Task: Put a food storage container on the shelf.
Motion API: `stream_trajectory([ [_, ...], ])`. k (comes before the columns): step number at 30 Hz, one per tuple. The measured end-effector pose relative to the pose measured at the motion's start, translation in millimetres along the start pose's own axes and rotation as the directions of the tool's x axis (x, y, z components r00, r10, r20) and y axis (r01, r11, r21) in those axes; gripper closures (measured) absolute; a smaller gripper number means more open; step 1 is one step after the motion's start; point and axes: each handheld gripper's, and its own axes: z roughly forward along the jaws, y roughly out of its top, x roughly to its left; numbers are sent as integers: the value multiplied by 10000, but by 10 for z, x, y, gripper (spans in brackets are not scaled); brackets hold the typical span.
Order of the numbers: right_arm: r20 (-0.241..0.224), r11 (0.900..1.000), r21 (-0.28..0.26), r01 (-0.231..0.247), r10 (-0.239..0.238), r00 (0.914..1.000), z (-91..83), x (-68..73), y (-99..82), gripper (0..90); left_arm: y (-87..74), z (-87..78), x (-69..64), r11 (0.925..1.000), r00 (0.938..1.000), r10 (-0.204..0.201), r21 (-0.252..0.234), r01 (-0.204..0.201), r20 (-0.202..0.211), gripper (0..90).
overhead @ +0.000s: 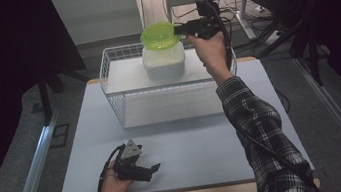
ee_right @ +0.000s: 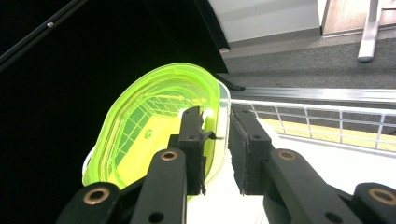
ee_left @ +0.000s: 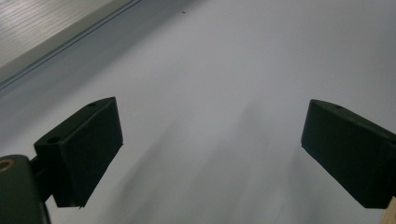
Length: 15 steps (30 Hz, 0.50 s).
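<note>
- The right tongs point(overhead: 180, 29) are raised over the far side of the desk point(overhead: 190, 143), pointing left, with a green translucent lid point(overhead: 160, 35) at their tips.
- In the right gripper view the right tongs point(ee_right: 215, 140) straddle the lid's point(ee_right: 154, 126) rim: one jaw lies inside the lid, the other outside its edge.
- A narrow gap shows between the outer jaw and the rim, so I cannot tell whether the pads still press on the lid or it merely sits between them.
- The lid hangs tilted, touching or just above the top of a white plastic container point(overhead: 164, 61); from the high view I cannot tell which.
- The container stands in a white wire basket point(overhead: 117, 91), at the far middle of the basket's floor.
- The basket sits on the far half of the desk, its near wall facing the person.
- The left tongs point(overhead: 154, 169) rest at the near left of the desk in the person's left hand point(overhead: 115, 184), well apart from the basket.
- In the left gripper view the left tongs point(ee_left: 212, 140) stand wide apart with only bare desk surface point(ee_left: 224, 70) between the jaws; they hold nothing.
- A plaid sleeve point(overhead: 259, 129) covers the right forearm, which reaches along the right side of the desk to the basket.
</note>
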Motion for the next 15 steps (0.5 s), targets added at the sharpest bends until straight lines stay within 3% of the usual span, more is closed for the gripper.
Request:
stream_trajectory([
  [9, -85, 10000, 36, 10, -10, 10000, 8, -32, -9, 673, 1, 6, -7, 10000, 10000, 60, 53, -60, 18, 50],
  [15, -202, 9997, -146, 173, -176, 9996, -1, -30, -11, 545, 1, 10, -12, 9999, 10000, 88, 81, -88, 11, 51],
])
